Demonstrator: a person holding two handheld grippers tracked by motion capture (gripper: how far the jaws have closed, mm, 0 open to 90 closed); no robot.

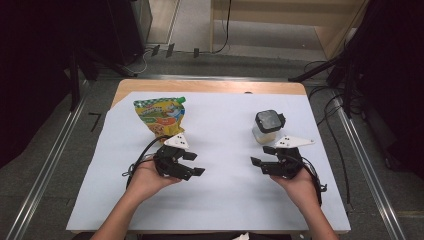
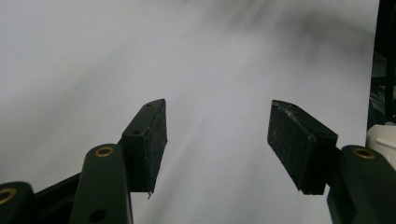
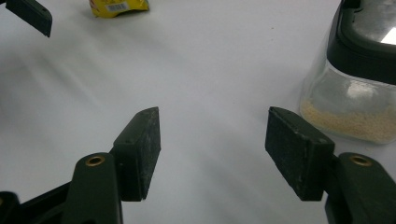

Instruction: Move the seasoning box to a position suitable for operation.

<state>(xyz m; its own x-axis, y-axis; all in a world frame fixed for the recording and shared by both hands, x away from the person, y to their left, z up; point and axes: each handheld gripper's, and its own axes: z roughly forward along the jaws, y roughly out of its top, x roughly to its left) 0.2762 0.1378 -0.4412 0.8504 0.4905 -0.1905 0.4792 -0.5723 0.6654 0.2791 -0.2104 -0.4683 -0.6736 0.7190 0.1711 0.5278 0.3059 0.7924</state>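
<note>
Just beyond the right gripper [image 1: 261, 155], toward the far side of the table, stands a clear container [image 1: 266, 128] with a dark lid and a layer of pale grains at its bottom; in the right gripper view it [image 3: 348, 100] sits off to the right of the jaws, near but not touching, so that hand is the nearer one and needs to swing toward it. Both of its jaws stand spread with nothing between them. Farther left, a yellow-green pouch [image 1: 160, 116] lies flat just beyond the left gripper [image 1: 194, 163], its long axis running near-to-far, cap at the far right corner; that gripper's jaws are likewise spread and empty over bare white cloth [image 1: 220, 200]. Its own view is blurred, so little else can be told there. Nothing stands between either gripper and its neighbour.
</note>
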